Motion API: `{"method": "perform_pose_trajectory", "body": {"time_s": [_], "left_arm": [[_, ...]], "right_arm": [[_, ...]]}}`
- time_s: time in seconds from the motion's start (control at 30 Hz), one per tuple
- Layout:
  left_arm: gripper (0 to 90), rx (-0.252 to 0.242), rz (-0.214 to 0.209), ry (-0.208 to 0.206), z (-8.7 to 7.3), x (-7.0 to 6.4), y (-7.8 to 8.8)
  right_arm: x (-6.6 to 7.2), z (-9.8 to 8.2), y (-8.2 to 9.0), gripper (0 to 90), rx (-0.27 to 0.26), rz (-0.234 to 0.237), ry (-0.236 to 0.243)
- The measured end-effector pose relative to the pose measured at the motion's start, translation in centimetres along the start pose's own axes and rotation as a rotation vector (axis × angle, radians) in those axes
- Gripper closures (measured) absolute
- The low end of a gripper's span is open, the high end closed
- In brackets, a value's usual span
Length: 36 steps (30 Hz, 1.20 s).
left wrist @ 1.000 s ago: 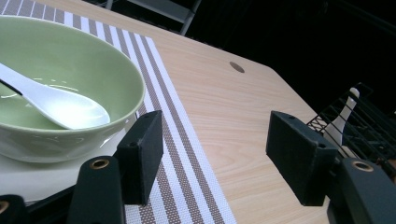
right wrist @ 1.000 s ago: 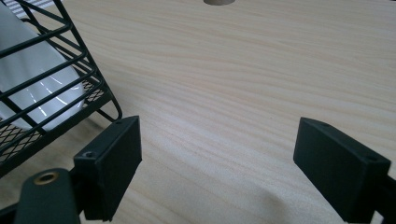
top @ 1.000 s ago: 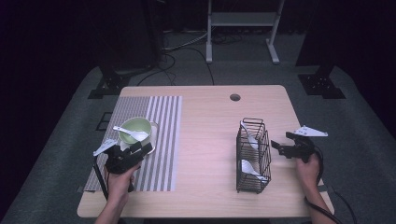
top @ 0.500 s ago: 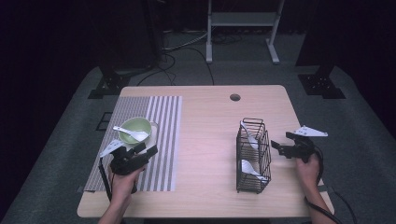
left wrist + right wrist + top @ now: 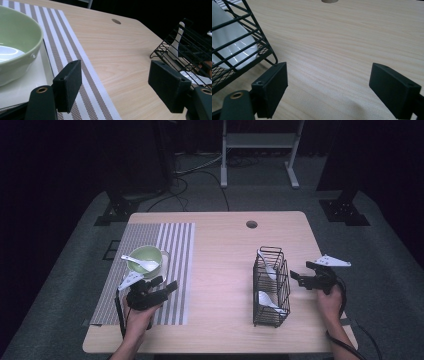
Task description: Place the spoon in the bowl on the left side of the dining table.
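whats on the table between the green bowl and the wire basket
Only the striped mat's edge, then bare wood, between the green bowl and the wire basket, seen in the high view.

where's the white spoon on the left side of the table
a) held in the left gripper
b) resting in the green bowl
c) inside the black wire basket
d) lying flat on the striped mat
b: the white ceramic spoon rests across the pale green bowl, while the left gripper is open and empty.

Your left gripper view cuts the green bowl [image 5: 15, 47] off at its left edge. In your right gripper view, the wire basket [image 5: 239, 47] runs off the left edge, and the white spoon [image 5: 230, 42] inside is crossed by its bars.
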<state>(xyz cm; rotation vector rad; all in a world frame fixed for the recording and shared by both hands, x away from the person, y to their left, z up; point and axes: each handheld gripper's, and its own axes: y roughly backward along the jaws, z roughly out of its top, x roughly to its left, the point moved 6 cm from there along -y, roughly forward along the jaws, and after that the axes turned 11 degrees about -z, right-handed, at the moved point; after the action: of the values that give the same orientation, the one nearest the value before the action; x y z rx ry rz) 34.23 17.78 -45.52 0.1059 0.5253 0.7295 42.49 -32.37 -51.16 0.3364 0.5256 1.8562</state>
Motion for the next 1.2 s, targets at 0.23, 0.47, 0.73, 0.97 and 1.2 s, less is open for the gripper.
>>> {"method": "perform_pose_trajectory", "body": {"time_s": [0.23, 0.47, 0.73, 0.97, 1.2], "left_arm": [[24.1, 0.022, -0.012, -0.033, -0.4, -0.8, -0.8], [22.9, 0.044, -0.03, -0.037, -0.8, -1.3, -1.4], [22.6, 0.069, -0.046, -0.051, -1.3, -2.0, -2.2], [22.4, 0.09, -0.042, -0.084, -1.7, -2.4, -2.6], [21.7, 0.113, -0.043, -0.107, -2.2, -2.7, -2.9]], "right_arm": [[0.0, 0.0, 0.0, 14.1, 0.0, 0.0, 0.001], [0.0, 0.0, 0.0, 14.1, 0.0, 0.0, 0.0], [0.0, 0.0, 0.0, 14.1, 0.0, 0.0, 0.001], [0.0, 0.0, 0.0, 14.1, -0.001, 0.001, 0.001], [0.0, 0.0, 0.0, 14.1, -0.001, 0.001, 0.002]]}}
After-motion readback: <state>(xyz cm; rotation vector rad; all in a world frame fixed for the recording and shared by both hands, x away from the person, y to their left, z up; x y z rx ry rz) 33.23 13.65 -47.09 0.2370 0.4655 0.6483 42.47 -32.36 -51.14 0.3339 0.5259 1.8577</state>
